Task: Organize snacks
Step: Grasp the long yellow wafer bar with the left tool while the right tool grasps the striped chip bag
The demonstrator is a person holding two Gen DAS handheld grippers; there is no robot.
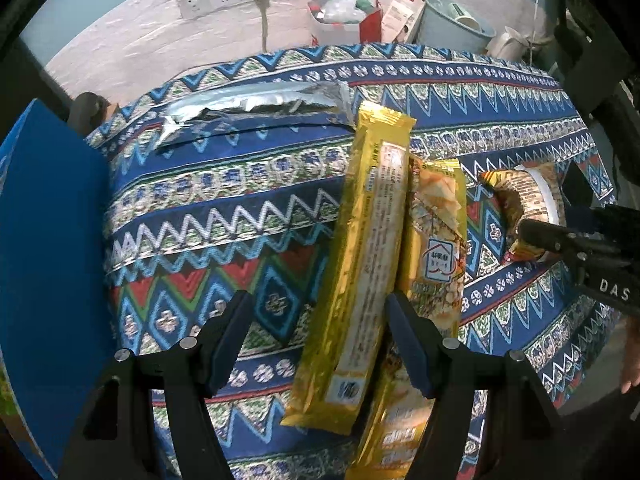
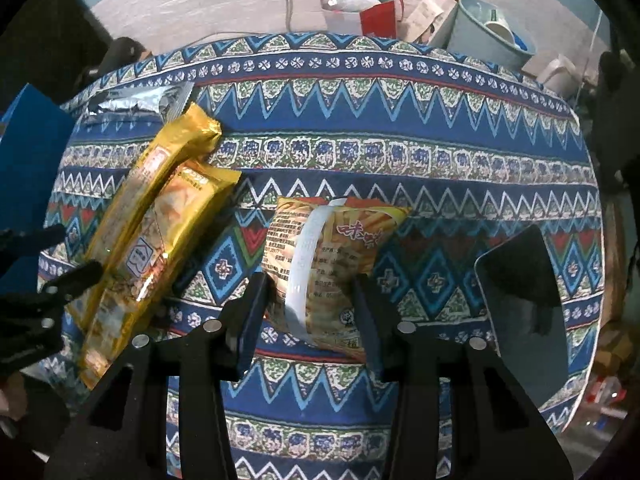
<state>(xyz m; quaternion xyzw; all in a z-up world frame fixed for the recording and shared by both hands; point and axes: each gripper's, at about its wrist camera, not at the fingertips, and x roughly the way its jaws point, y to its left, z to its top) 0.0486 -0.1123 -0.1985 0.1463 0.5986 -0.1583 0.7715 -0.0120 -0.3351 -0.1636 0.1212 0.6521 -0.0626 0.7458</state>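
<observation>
Looking down at the table with the blue zigzag cloth [image 2: 400, 128], I think the tidying has only just begun. Two long gold snack packs [image 1: 360, 264] lie side by side near the left end, touching each other. A flat silver foil pack [image 1: 256, 100] lies past them at the far edge, and a blue box [image 1: 48, 248] stands at the left.

The left gripper [image 1: 316, 344] hangs over the gold packs with its jaws apart. One pack lies between them, but the pads do not squeeze it.

The right gripper [image 2: 310, 316] holds the small yellow chip bag with a white band [image 2: 320, 256], pinched at both sides.

None of the snacks looks put away yet. I cannot tell where they should go; maybe the blue box.
</observation>
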